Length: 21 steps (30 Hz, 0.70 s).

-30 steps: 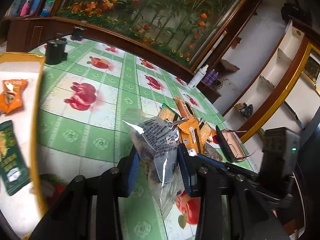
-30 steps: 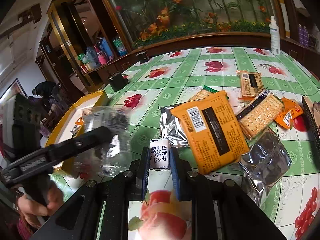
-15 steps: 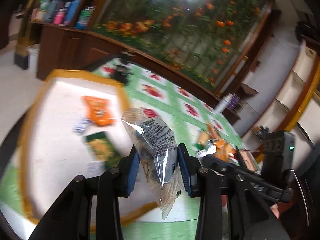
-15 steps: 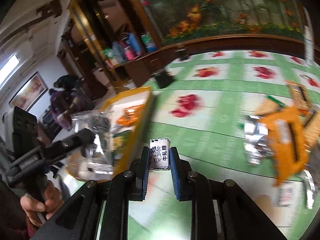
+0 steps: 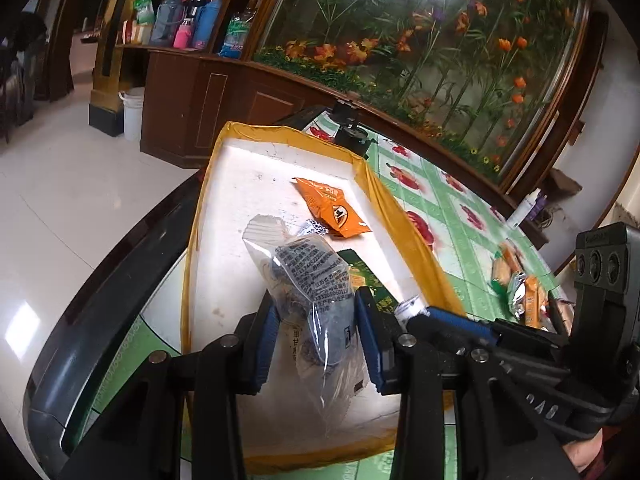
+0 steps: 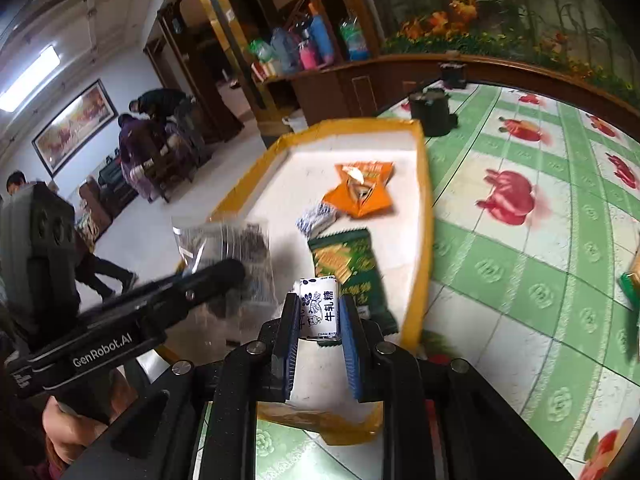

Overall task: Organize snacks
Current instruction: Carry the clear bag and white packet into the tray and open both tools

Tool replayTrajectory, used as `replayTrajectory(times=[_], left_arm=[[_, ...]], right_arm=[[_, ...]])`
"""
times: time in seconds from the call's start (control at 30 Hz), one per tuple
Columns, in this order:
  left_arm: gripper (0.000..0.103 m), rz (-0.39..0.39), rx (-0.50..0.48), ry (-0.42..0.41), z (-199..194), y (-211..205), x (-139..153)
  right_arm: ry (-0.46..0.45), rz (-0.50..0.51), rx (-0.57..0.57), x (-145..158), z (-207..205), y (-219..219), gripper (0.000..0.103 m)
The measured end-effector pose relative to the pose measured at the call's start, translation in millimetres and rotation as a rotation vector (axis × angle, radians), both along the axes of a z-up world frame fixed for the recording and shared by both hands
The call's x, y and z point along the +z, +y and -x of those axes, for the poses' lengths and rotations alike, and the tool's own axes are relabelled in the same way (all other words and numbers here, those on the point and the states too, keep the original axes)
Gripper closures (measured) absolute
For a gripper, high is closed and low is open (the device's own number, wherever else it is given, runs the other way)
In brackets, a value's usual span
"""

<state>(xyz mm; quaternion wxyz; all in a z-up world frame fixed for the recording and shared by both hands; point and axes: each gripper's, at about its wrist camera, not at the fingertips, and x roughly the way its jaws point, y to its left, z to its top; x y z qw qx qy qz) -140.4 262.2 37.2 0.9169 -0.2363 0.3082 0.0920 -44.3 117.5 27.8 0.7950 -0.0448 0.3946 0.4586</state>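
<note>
While left hand-held gripper [image 5: 316,328] clamps clear bag [image 5: 308,280], right (beside it) [image 6: 318,320] pinches milk candy [image 6: 319,306], above tray [image 6: 424,216].

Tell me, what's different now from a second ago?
Both grippers swung left, away from the snack pile and over the yellow-rimmed tray. The left gripper carried its clear bag there; the right gripper carried the small white candy. Nothing was let go: both jaws stay closed. The orange packet and green packet lie in the tray as before.

A flower mural [image 5: 440,40] spans the wall behind the table [image 6: 520,240]. Left of the mural, a wooden cabinet [image 5: 208,92] stands on pale glossy floor [image 5: 60,200].
</note>
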Motion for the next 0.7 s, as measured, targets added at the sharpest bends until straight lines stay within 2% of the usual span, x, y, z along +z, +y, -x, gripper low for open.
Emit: replayTrajectory(times=[0.23,0.3,0.47,0.7], left_arm=[[0.065,-0.022,-0.001,0.021,-2.7,1.3,-1.6],[0.062,-0.029,0.003,0.026,-4.9,0.3,-1.0],[0.051,-0.032,0.015,0.032,-5.1,0.2,1.1],[0.051,-0.056,0.019,-0.001,-0.9,-6.8,19.4]], right_arm=[[-0.04,0.024,0.023,-8.2,5.9,4.6,0.081],[-0.04,0.02,0.03,-8.2,6.4,3.8,0.081],[-0.014,-0.011,0.035,-6.4,4.7,-2.2,0.077],[0.012,-0.079,0.016,2.2,-1.5,-19.9,0.073]])
